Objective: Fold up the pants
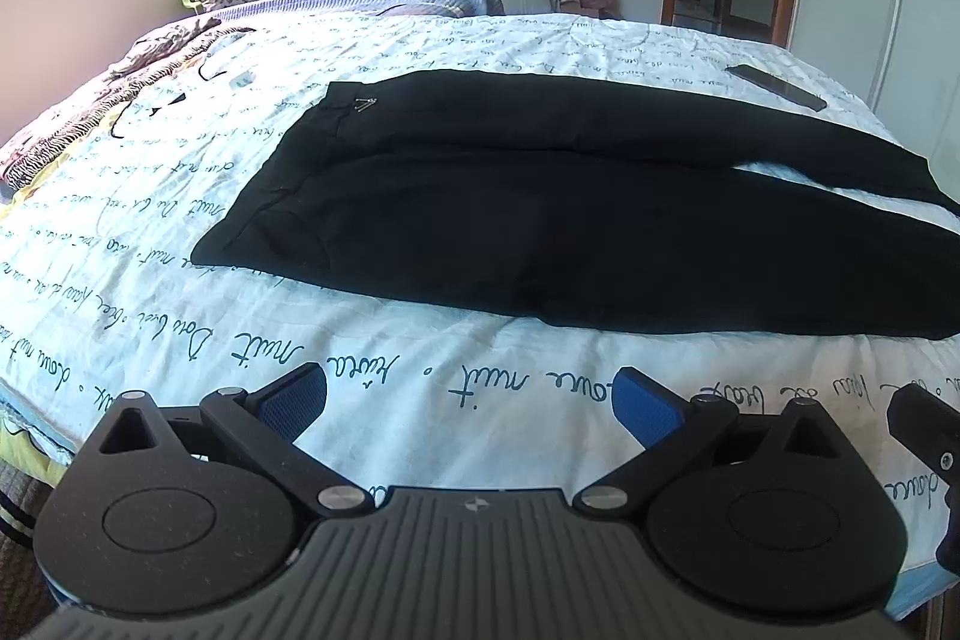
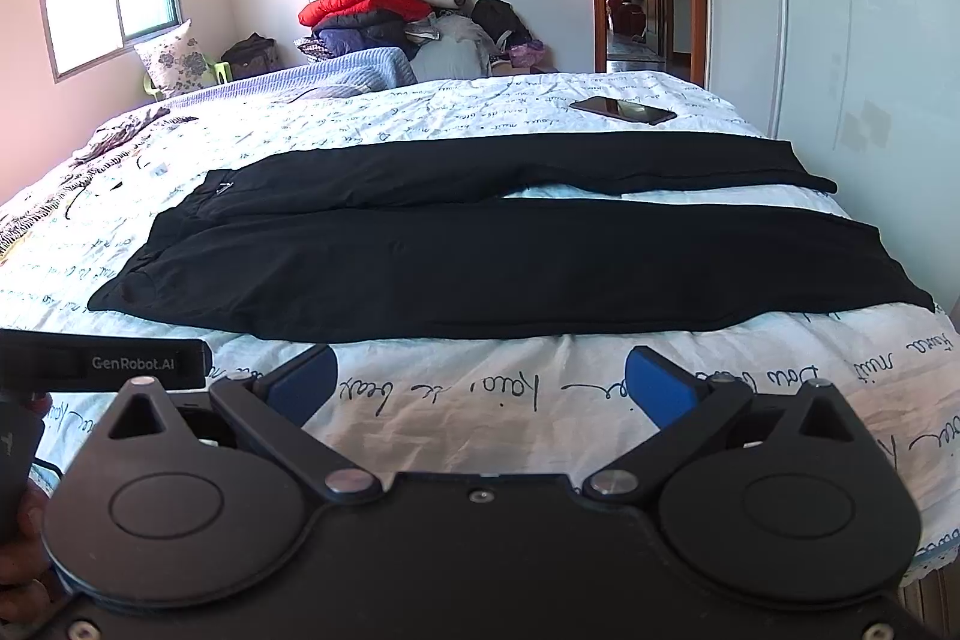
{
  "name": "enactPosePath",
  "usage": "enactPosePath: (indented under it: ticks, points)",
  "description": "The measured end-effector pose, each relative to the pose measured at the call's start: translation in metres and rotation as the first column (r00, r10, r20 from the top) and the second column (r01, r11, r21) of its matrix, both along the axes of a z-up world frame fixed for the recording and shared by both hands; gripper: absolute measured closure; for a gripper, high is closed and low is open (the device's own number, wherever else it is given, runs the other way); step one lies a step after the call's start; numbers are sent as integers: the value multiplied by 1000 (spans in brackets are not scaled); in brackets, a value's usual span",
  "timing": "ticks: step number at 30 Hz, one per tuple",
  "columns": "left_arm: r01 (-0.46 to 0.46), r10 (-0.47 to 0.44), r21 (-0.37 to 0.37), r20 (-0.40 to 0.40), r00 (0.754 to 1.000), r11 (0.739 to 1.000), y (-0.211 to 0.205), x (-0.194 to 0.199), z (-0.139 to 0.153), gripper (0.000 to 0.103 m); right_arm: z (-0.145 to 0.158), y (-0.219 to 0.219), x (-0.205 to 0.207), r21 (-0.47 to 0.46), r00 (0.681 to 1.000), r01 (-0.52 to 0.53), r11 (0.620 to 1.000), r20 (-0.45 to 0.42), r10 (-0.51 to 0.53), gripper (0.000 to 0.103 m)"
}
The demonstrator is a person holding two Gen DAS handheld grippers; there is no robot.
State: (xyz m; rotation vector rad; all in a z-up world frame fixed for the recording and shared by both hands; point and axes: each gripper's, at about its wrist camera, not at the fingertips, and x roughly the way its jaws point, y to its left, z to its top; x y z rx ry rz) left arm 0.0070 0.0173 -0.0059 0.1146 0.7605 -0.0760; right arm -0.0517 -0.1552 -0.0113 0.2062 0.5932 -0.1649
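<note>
Black pants (image 1: 540,208) lie flat and spread out on the bed, waistband to the left and the two legs running to the right with a narrow gap between them; they also show in the right wrist view (image 2: 480,262). My left gripper (image 1: 474,400) is open and empty, hovering over the bed's near edge in front of the pants, nearer the waist end. My right gripper (image 2: 480,379) is open and empty, in front of the near leg. Neither touches the pants.
The bed has a white sheet (image 1: 420,382) with script print. A dark phone (image 2: 624,109) lies on the bed beyond the far leg. A pile of clothes (image 2: 384,10) stands behind the bed. A wardrobe (image 2: 840,40) is at the right.
</note>
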Motion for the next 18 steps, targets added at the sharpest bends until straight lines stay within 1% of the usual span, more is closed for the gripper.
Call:
enactPosePath:
  ticks: [18]
  points:
    - [1, -1, 3, -1, 1000, 1000, 0, 1, -4, 0, 0, 4, 0, -15, 1000, -16, 1000, 2, 16, 0]
